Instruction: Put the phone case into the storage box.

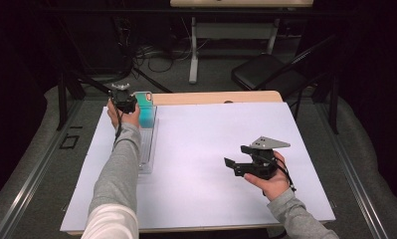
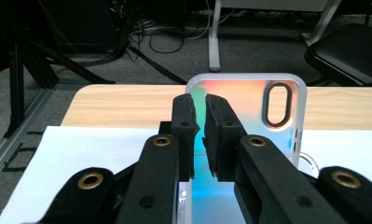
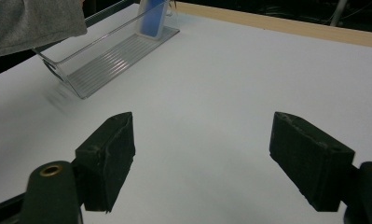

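An iridescent phone case (image 2: 249,100) with a clear rim stands upright at the far end of a clear plastic rack (image 1: 147,149) on the left of the white mat. My left gripper (image 2: 200,100) is right in front of the case, pads a narrow slit apart with nothing pinched between them. From above, that left gripper (image 1: 124,102) sits beside the case (image 1: 145,112). My right gripper (image 1: 234,158) hovers over the mat at the right, jaws wide open and empty. Its own view shows the right gripper (image 3: 202,154), the rack (image 3: 109,56) and the case (image 3: 152,16) farther off.
A white mat (image 1: 211,149) covers the wooden table (image 1: 216,97), whose bare strip shows at the far edge. Beyond it are a black chair (image 1: 265,74), a white desk leg (image 1: 193,50) and floor cables. A grey sleeve (image 3: 30,23) crosses above the rack.
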The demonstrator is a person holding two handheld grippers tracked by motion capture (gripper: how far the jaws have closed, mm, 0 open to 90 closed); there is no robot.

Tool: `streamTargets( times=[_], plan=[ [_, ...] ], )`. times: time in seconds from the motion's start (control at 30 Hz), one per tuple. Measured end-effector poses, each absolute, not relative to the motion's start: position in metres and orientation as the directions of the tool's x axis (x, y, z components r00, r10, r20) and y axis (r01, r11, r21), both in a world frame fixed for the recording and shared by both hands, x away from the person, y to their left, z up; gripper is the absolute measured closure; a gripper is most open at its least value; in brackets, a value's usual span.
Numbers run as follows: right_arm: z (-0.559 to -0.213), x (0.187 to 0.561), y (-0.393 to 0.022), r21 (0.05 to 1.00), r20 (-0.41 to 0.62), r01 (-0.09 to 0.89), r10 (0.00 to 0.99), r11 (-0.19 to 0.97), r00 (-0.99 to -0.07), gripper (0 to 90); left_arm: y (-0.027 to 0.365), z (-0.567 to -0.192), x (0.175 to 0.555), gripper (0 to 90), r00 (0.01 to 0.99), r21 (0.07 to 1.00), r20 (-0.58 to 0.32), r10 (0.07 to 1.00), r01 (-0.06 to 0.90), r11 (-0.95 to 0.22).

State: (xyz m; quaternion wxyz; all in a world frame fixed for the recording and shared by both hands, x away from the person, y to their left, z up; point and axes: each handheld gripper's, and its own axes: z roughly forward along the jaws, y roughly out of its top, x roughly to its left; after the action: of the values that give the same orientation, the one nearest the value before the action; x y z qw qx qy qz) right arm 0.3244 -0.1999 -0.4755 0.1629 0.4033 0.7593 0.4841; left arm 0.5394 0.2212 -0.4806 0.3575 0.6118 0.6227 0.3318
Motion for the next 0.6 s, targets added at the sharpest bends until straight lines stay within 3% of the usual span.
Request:
streamTargets(
  times=[0.27,0.6],
  plan=[
    [-0.476,0.324,-0.197,0.864,0.143,0.457,0.768,0.211,-0.625,21.7,0.230,-0.474,0.536,62.6,0.015,0.860,-0.056,0.998,0.508,0.041],
    [-0.475,0.321,-0.194,0.867,0.136,0.451,0.768,0.214,-0.626,21.6,0.238,-0.472,0.525,47.2,0.011,0.875,-0.098,0.995,0.478,0.081]
  ],
)
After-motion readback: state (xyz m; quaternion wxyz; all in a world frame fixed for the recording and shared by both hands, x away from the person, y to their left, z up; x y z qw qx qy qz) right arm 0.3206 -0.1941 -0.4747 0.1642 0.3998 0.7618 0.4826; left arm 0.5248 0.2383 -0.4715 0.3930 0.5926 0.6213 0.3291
